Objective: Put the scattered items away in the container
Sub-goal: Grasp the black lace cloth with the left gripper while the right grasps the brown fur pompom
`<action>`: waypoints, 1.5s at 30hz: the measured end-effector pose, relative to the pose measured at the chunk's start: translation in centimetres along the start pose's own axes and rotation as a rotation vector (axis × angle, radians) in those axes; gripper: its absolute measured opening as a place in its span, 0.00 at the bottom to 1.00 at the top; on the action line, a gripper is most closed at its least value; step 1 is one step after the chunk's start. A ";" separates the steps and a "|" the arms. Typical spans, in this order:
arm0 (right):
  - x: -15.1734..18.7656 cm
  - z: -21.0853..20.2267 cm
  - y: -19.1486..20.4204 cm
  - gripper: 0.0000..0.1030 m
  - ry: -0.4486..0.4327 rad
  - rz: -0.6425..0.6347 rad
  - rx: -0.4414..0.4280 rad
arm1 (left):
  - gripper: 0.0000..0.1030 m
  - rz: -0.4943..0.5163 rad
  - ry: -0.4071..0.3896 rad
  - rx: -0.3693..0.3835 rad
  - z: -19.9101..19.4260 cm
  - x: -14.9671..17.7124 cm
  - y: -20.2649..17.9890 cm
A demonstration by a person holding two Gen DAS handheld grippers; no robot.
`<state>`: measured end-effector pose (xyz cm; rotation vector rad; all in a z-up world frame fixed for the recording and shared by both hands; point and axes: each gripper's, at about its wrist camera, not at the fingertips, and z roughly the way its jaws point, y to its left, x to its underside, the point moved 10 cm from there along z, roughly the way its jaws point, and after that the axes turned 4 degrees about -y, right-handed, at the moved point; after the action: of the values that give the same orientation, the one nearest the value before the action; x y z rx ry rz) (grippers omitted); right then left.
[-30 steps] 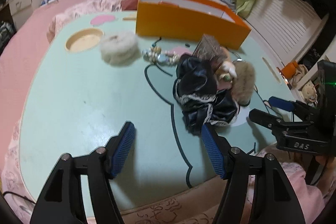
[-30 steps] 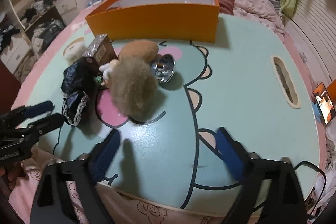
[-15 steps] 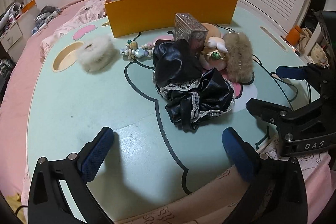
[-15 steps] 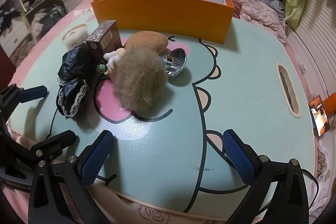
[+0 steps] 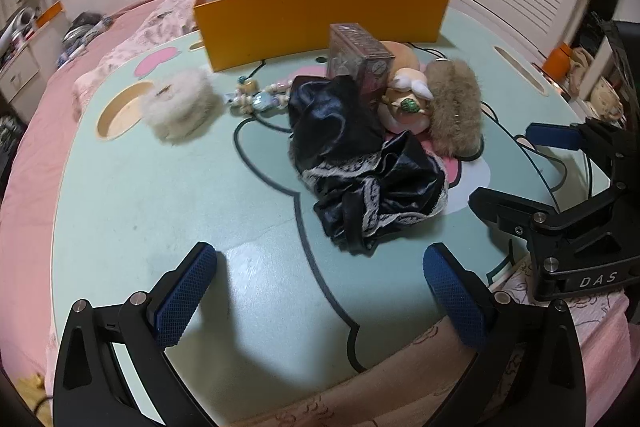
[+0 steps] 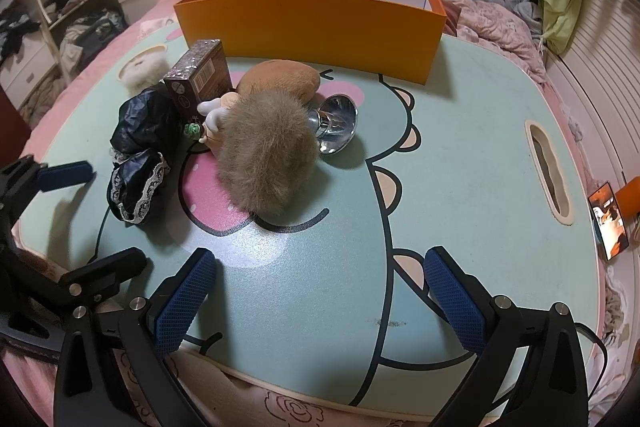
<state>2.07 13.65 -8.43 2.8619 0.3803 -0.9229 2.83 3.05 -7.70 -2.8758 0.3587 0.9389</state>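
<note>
**A:** What does the left wrist view show?

**B:** The left gripper hovers over the near edge of the mint cartoon table, its jaws spread wide with nothing between them. Just beyond lies the black lace-trimmed cloth, probably the first thing to be picked, since it is nearest.

**A:** And the right gripper?

**B:** It too stands wide and empty, held low at the near edge. The brown fur piece lies ahead of it, beside a silver funnel-shaped object.

**A:** Where is the container?

**B:** The orange box stands at the far side of the table, open at the top, so items can be dropped in from above.

**A:** What else is scattered?

**B:** A small dark carton stands upright against the cloth; a white fluffy ring and a bead string lie to the left, well apart from the pile. A small figurine nestles between carton and fur.
</note>
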 end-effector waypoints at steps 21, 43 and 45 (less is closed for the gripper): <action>-0.7 -0.7 0.0 1.00 -0.010 0.000 -0.003 | 0.79 0.007 -0.284 0.069 -3.7 -4.6 -0.3; -5.5 -2.8 2.2 0.42 -0.147 0.050 -0.206 | 0.36 -0.143 -0.509 0.080 -7.4 -4.4 2.5; -6.1 -2.2 2.7 0.42 -0.133 0.048 -0.215 | 0.36 -0.135 -0.500 0.081 -7.1 -4.4 2.4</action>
<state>-0.72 10.20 -2.95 2.5892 0.3712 -0.9916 2.82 0.46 0.63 -2.4379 0.1482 1.5157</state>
